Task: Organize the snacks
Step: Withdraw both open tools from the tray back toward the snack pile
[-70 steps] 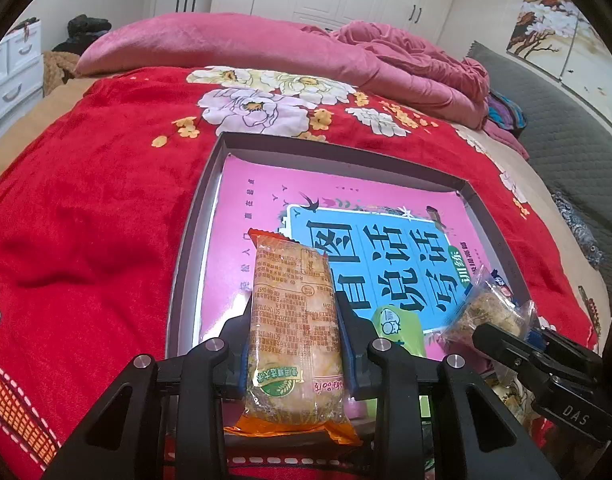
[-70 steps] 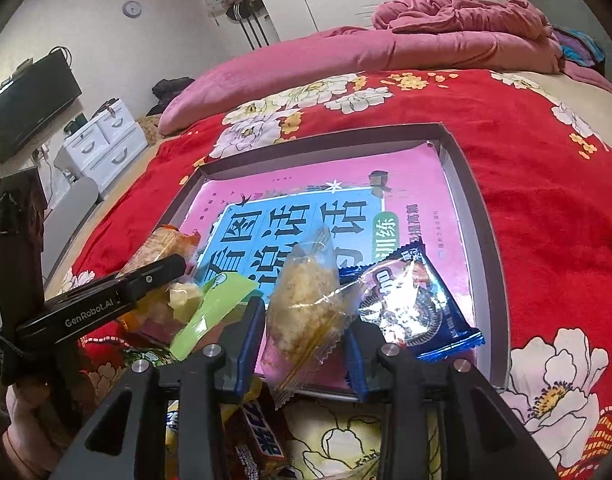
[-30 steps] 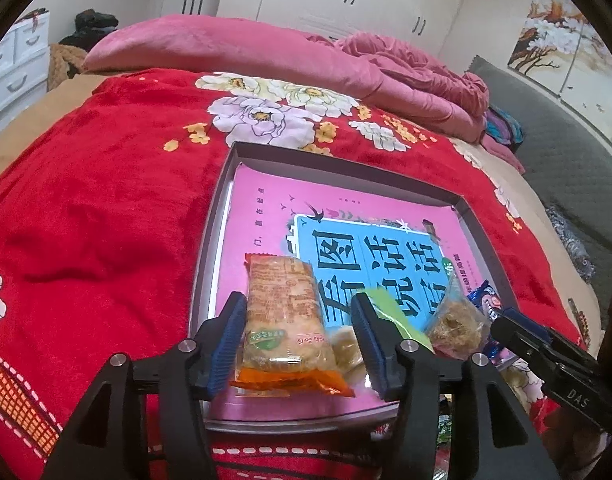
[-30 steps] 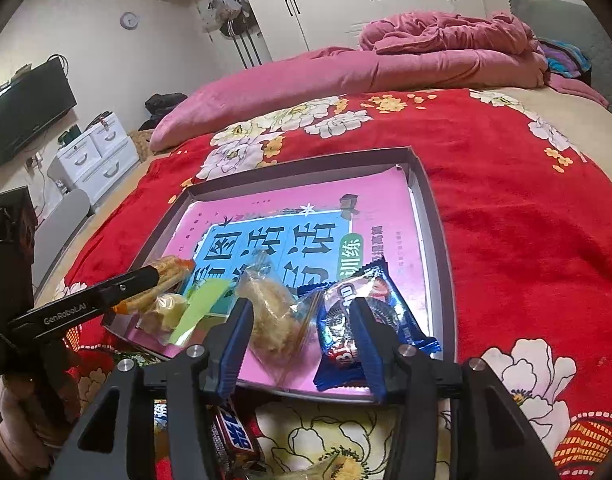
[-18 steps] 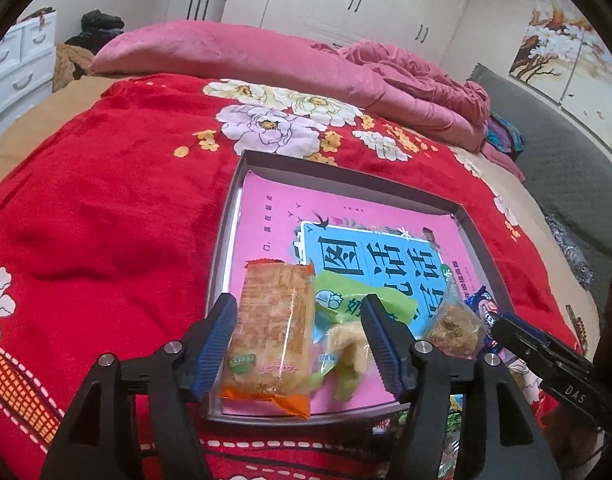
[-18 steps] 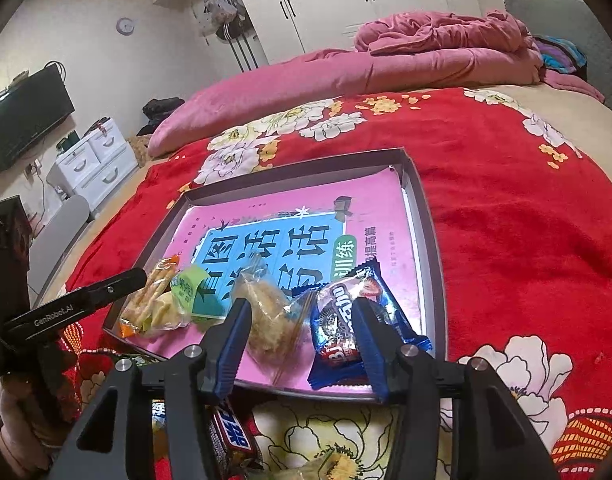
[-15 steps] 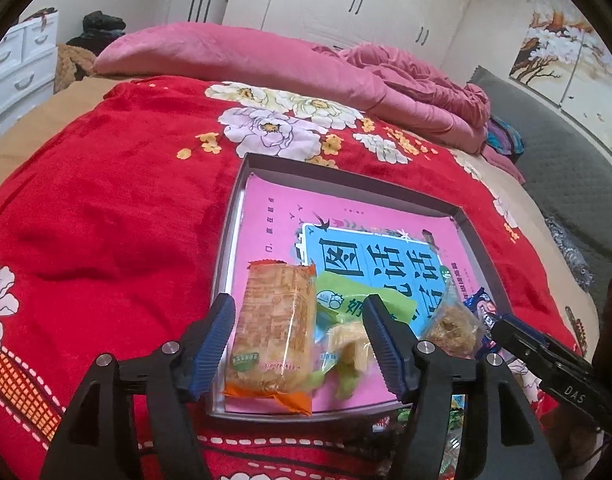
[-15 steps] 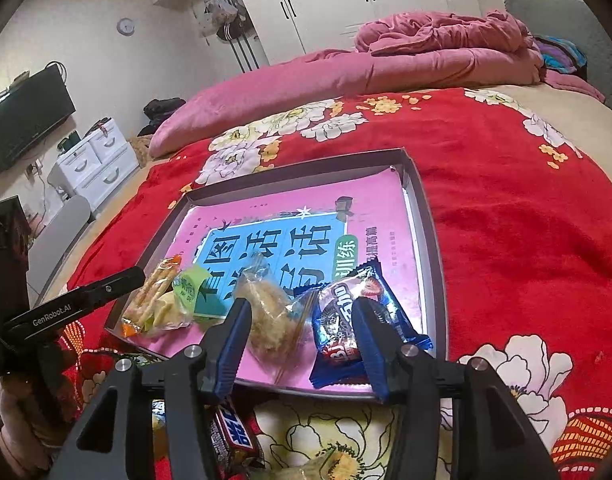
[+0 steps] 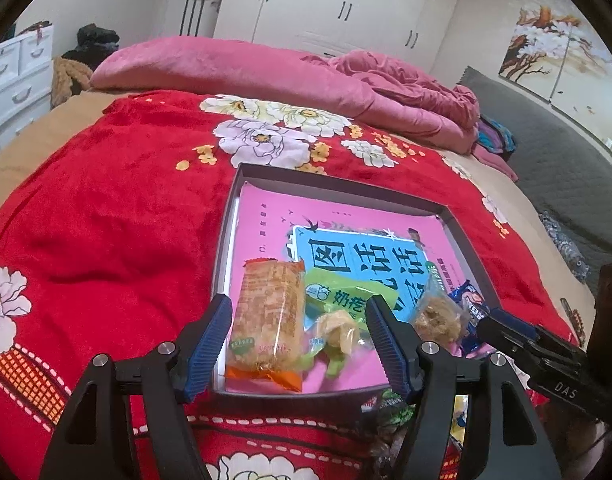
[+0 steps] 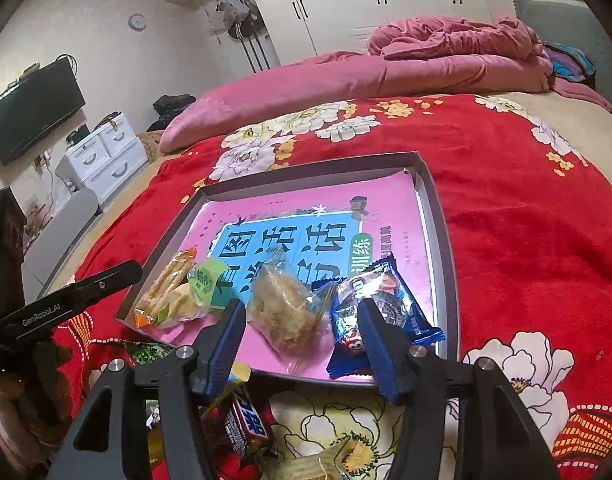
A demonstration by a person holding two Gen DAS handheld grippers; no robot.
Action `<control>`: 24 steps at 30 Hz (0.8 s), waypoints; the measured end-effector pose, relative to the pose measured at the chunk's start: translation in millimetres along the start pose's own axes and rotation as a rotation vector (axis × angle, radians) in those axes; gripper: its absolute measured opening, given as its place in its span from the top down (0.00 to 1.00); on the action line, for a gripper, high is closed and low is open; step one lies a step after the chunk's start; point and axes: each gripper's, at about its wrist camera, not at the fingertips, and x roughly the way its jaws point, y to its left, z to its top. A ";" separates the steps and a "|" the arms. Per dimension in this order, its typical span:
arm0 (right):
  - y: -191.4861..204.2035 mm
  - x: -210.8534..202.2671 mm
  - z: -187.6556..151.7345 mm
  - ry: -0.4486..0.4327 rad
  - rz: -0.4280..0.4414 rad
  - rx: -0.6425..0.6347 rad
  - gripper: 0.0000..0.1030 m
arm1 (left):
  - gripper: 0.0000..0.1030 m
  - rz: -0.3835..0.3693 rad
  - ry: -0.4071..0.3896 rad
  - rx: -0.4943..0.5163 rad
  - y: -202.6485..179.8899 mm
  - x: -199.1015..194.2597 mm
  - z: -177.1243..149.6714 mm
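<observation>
A dark tray (image 9: 226, 240) lined with a pink and blue booklet lies on the red flowered blanket. In its near end lie an orange cracker packet (image 9: 270, 320), a green packet (image 9: 346, 300), a clear packet of puffed snack (image 10: 284, 312) and a blue cookie packet (image 10: 382, 300). My left gripper (image 9: 298, 340) hovers just before the tray's near rim, its jaws opening and clear of the orange packet. My right gripper (image 10: 302, 336) is also opening; the clear packet lies flat beyond its fingers, untouched. Each gripper shows at the edge of the other's view, the right (image 9: 502, 326), the left (image 10: 118, 276).
Loose snacks lie on the blanket before the tray, among them a wrapped candy bar (image 10: 246, 424) and a green wrapper (image 9: 394, 404). Pink bedding (image 9: 266, 72) is piled at the far end of the bed. A white drawer unit (image 10: 102, 156) stands left of the bed.
The left gripper let go of the orange packet, which now lies in the tray, and drew back. The right gripper released the clear packet and its jaws widened.
</observation>
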 end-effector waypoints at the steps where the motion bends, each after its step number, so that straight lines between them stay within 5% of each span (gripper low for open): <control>1: 0.2 -0.8 -0.5 -0.001 0.001 0.000 0.44 | 0.31 0.000 0.000 0.003 -0.4 -0.7 -0.4; 24: 4.3 -13.8 -8.7 0.006 -0.008 -0.018 0.42 | 0.31 0.005 0.030 0.053 -10.7 -14.8 -14.2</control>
